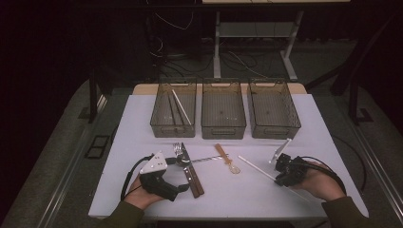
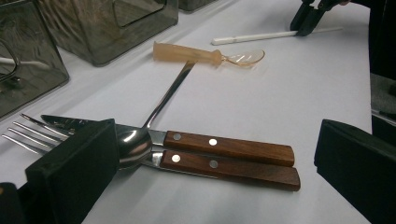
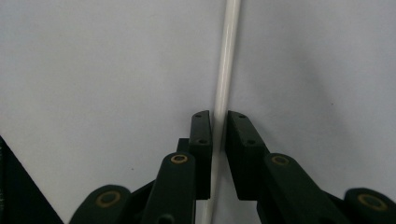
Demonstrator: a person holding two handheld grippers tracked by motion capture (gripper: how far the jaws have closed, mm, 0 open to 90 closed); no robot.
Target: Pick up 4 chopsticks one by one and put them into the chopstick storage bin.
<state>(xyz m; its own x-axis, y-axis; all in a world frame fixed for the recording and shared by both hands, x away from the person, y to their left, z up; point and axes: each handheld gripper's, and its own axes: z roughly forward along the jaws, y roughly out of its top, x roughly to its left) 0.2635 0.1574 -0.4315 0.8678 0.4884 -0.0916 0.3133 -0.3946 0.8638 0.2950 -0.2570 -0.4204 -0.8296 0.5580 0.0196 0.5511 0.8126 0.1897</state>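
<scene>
The right gripper [image 3: 219, 140] has its two black jaws drawn in on either side of a white chopstick [image 3: 227, 60], which runs straight up between them and on past their tips across the white table [image 3: 93, 70]. The jaws stand parallel to the stick and look pressed against it, so the grip seems meant to lift it along its length without letting it roll. In the high view the right gripper [image 1: 284, 170] sits near the stick's middle, which should keep it balanced when it rises.

The left gripper [image 2: 215, 186] has its jaws spread wide, one at each side of a small heap of cutlery. Between them lie a wooden-handled knife [image 2: 229, 145] and a wooden-handled fork [image 2: 233, 169], side by side, with a metal spoon [image 2: 133, 145] resting bowl-down over their necks. Beyond the jaw tips lies a translucent amber plastic spoon [image 2: 205, 54], touching the end of the metal spoon's handle.

Three mesh bins [image 1: 222, 111] stand in a row at the far edge. The left bin [image 1: 161, 124] already holds chopsticks [image 1: 180, 107], so it is probably where the white one belongs; the layout suggests sorting by kind.
</scene>
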